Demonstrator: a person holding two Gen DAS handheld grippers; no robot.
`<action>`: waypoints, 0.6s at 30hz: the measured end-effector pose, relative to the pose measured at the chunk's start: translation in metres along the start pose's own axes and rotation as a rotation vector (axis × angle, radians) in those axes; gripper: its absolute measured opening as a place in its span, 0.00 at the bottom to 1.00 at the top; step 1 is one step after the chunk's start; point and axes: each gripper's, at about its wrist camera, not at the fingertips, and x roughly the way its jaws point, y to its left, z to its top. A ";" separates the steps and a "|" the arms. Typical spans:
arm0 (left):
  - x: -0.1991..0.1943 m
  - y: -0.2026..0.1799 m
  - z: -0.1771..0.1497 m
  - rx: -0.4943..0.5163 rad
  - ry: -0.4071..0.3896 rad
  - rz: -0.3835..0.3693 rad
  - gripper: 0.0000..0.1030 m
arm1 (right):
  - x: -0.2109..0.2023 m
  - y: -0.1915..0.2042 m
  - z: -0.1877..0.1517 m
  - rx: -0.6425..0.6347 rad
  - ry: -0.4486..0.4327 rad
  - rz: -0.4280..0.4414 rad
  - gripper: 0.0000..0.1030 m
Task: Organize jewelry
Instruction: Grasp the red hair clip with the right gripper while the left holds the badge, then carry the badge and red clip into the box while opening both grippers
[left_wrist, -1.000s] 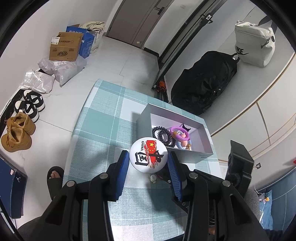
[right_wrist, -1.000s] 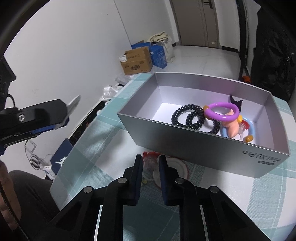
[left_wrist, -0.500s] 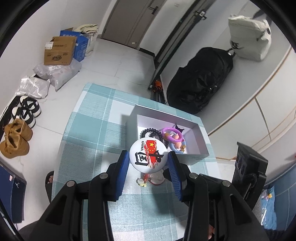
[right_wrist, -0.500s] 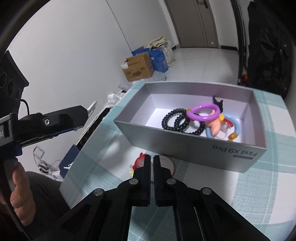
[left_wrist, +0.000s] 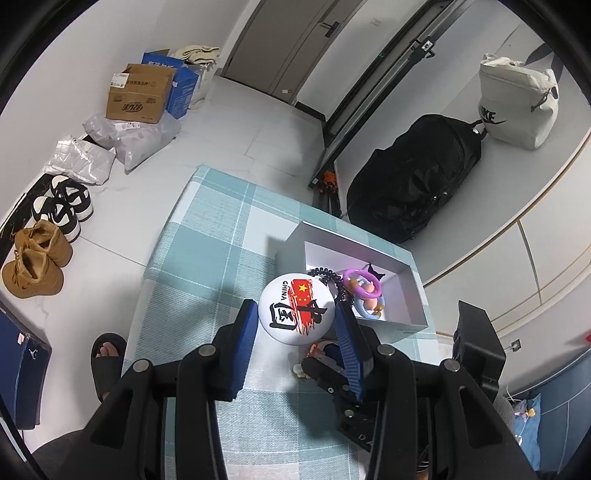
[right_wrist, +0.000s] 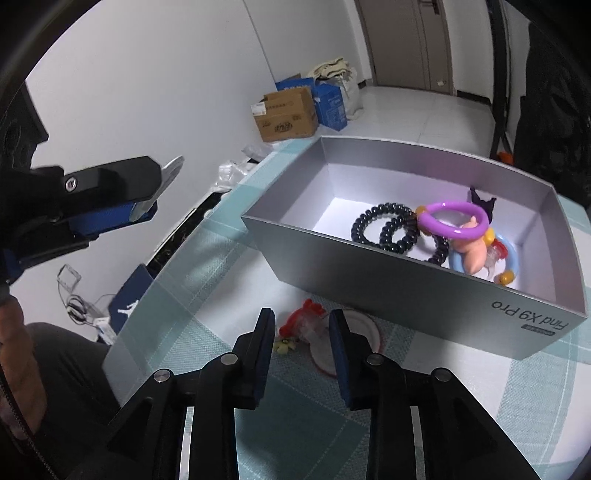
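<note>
Left wrist view: badge (left_wrist: 296, 309) pinched between left gripper (left_wrist: 298, 325) pads, hanging above cloth at seven o'clock of box (left_wrist: 406, 275); could slip on thin rim.

Right wrist view: right gripper (right_wrist: 302, 328) angled down, jaws just opened, straddling red charm (right_wrist: 301, 321) at seven o'clock of box (right_wrist: 406, 288); might nudge disc (right_wrist: 365, 338) beside it.

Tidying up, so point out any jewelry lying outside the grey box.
A red charm and a small round badge lie loose on the checked tablecloth, just in front of the grey box. The right gripper stands open around the charm. A second badge is clamped in the left gripper, not boxed.
</note>
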 end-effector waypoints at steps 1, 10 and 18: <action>0.000 -0.001 0.000 0.004 0.002 -0.001 0.36 | 0.001 0.000 0.000 -0.002 0.002 -0.003 0.29; 0.002 -0.002 0.000 0.009 0.007 -0.004 0.36 | -0.009 -0.011 -0.003 0.028 -0.021 0.026 0.18; 0.001 -0.016 0.000 0.053 -0.009 -0.030 0.36 | -0.040 -0.011 0.007 0.027 -0.093 0.087 0.18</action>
